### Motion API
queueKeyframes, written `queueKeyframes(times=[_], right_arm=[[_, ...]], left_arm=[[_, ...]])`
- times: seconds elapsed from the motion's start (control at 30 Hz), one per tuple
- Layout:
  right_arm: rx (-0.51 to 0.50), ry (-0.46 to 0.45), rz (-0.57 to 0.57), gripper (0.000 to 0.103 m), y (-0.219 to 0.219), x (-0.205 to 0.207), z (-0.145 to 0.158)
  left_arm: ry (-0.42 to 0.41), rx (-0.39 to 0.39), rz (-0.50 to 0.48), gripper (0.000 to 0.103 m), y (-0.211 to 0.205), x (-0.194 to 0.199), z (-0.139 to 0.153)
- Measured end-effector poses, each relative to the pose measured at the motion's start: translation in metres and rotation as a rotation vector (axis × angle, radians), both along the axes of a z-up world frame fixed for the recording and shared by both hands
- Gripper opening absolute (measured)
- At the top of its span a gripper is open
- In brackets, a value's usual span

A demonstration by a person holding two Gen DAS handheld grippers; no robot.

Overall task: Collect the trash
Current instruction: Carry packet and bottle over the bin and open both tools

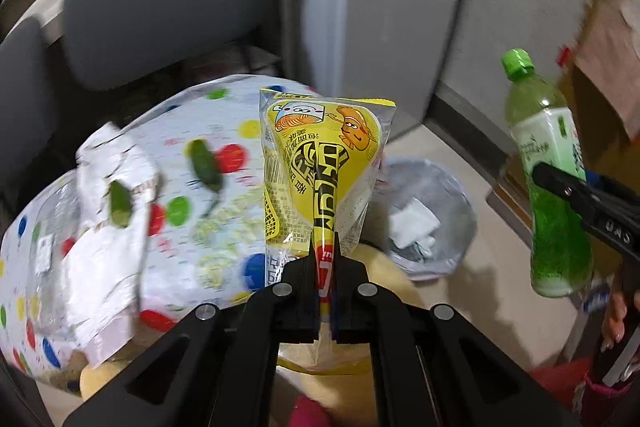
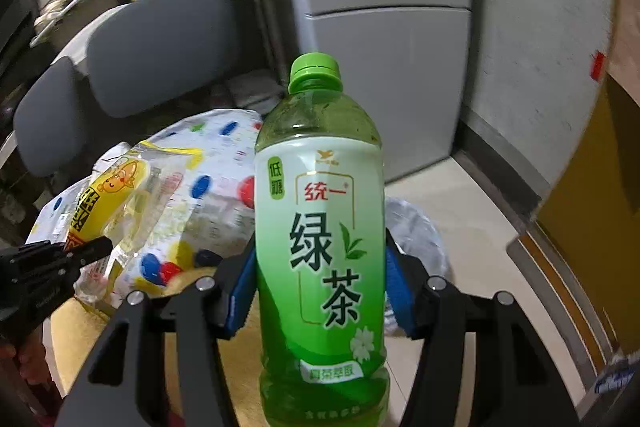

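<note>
Because both things were trash, the left gripper [image 1: 324, 247] pinched the yellow wrapper [image 1: 320, 163] and the right gripper [image 2: 320, 279] squeezed the green bottle [image 2: 320, 227]; the bin [image 1: 432, 219] waited at two o'clock.

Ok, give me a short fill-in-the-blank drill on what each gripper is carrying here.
1. The left gripper pinches a ____ snack packet.
2. The right gripper grips a green tea bottle with a ____ cap.
3. The lined trash bin stands on the ____.

Missing words: yellow; green; floor
</note>
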State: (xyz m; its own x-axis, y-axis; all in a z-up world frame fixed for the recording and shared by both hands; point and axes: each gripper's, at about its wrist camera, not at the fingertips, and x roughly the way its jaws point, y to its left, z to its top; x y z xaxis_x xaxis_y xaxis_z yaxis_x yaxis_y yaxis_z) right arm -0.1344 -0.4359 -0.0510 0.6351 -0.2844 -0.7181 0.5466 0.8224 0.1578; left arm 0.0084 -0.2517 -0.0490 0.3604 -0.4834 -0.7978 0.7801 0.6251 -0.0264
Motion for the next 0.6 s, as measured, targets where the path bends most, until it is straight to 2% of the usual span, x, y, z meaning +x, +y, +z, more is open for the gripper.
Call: queueKeyframes(times=[0.13, 0.27, 0.37, 0.47, 0.6], right_arm=[[0.01, 0.018, -0.045, 0.056, -0.014, -0.013, -0.009], [0.027, 0.047, -0.079, 0.056, -0.029, -0.021, -0.025], [0.043, 0.071, -0.102, 0.056, -0.038, -0.025, -0.039], [0.067, 0.097, -0.124, 0.056, -0.052, -0.027, -0.052], [0.09, 0.125, -0.148, 0.056, -0.073, -0.021, -0.07]], left_arm=[[-0.016, 0.019, -0.091, 0.003, -0.034, -0.016, -0.01], [0.022, -0.002, -0.197, 0.003, -0.067, -0.03, -0.018], [0.095, -0.012, -0.259, 0.003, -0.09, -0.03, -0.034], [0.175, 0.012, -0.269, 0.003, -0.114, -0.019, -0.057], [0.185, 0.029, -0.262, 0.003, -0.14, -0.009, -0.075]])
